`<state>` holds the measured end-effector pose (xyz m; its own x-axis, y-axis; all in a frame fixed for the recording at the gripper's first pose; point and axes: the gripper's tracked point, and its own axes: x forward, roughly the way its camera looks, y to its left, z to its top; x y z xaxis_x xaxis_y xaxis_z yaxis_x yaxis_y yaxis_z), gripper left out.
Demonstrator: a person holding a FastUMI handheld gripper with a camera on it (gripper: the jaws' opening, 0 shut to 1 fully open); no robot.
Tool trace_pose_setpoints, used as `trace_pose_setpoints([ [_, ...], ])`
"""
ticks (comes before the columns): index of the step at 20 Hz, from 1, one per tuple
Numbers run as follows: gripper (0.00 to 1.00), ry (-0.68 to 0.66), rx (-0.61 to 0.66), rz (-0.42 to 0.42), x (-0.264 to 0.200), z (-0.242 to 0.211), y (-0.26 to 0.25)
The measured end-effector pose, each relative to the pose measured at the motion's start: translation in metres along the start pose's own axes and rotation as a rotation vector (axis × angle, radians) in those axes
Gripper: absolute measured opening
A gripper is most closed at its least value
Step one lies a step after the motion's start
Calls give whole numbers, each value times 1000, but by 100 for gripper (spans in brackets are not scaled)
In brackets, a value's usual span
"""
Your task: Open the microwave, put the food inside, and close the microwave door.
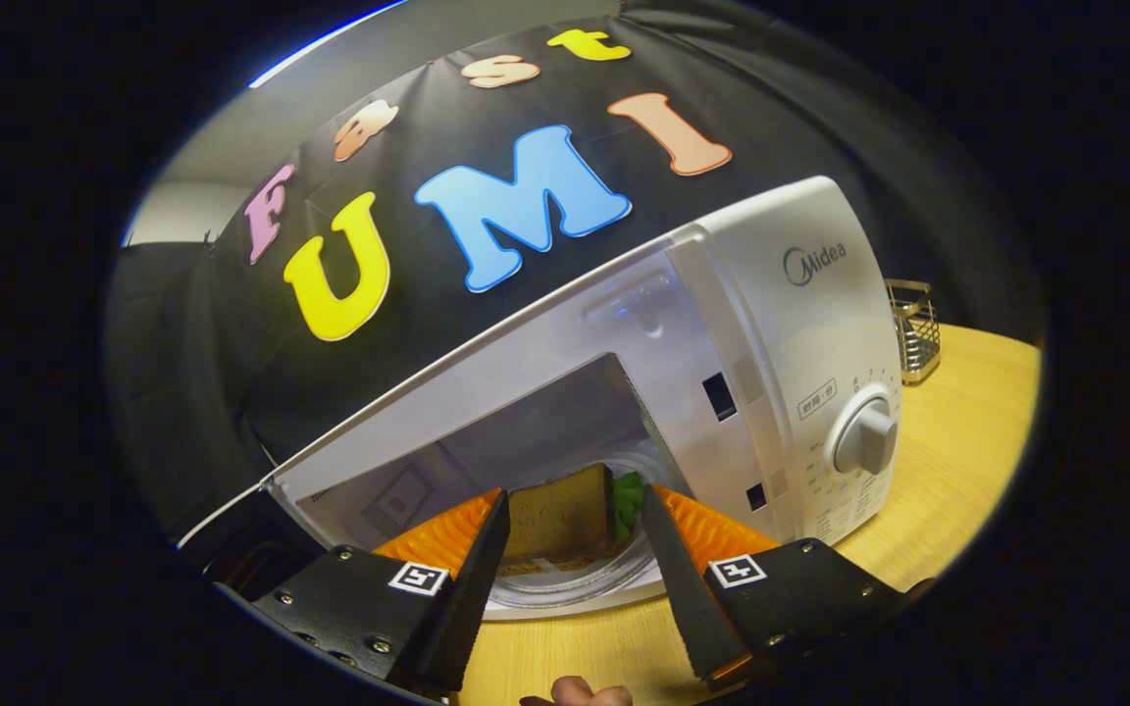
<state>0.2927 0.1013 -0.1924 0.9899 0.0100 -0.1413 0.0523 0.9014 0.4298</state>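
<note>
White Midea microwave (800, 324); hand-held gripper (573, 520) spread around sandwich (557, 520).

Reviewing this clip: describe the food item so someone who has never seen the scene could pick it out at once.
Start at the white microwave on the wooden table, its door open. In the cavity lies a glass turntable; on it sits the sandwich, brown bread with green lettuce at its edge. It lies between the fingers of the open gripper, unlike the metal wire basket beyond the microwave.
</note>
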Motion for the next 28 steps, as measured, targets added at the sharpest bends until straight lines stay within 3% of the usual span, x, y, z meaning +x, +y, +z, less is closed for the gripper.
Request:
trace_pose_setpoints([
  [5,82,-1,-182,44,-45,8,7],
  [12,80,-39,-299,37,-115,23,15],
  [15,66,-51,-327,19,-137,29,13],
  [19,31,-60,-307,-1,-173,33,11],
  [20,26,-66,-302,10,-181,34,15],
  [28,25,-99,-370,122,-259,25,66],
])
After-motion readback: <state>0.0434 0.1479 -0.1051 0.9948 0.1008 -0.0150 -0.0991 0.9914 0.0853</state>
